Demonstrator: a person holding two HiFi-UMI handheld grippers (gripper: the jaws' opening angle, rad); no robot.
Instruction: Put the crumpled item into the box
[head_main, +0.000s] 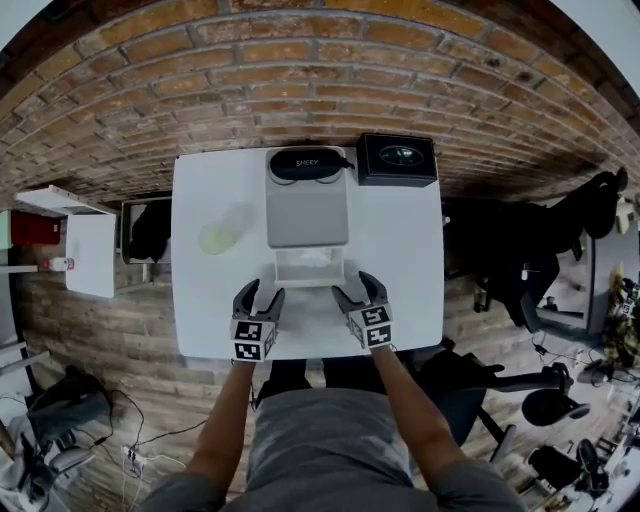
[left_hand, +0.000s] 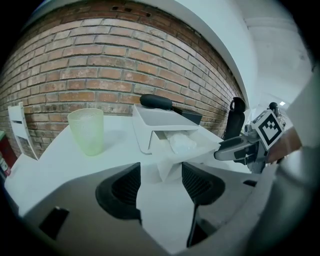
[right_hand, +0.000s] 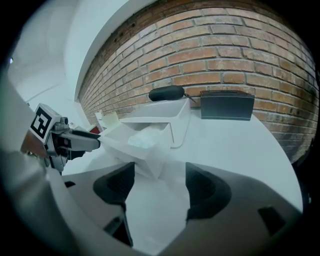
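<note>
Head view puts the crumpled item (head_main: 305, 258), a soft white wad that may be tissue or thin film, inside the open near end of the box (head_main: 306, 215). The box is a white, flat-walled carton with crisp folded edges, and its front flap slopes down toward the person. Flanking that flap, the left hand-held gripper (head_main: 262, 292) and the right hand-held gripper (head_main: 355, 287) are near the box but apart from it. Each has its dark, ribbed jaws spread wide over the smooth white table (head_main: 410, 260), gripping nothing. A rounded, glossy black case (head_main: 308, 163) lies across the far end of the box. Just beside it to the right stands a matte black block (head_main: 397, 158) with square corners. A translucent, pale-green frosted cup (head_main: 222, 233) stands upright left of the box, apart from it. Rough red brick wall (head_main: 320, 70) rises behind the table.
</note>
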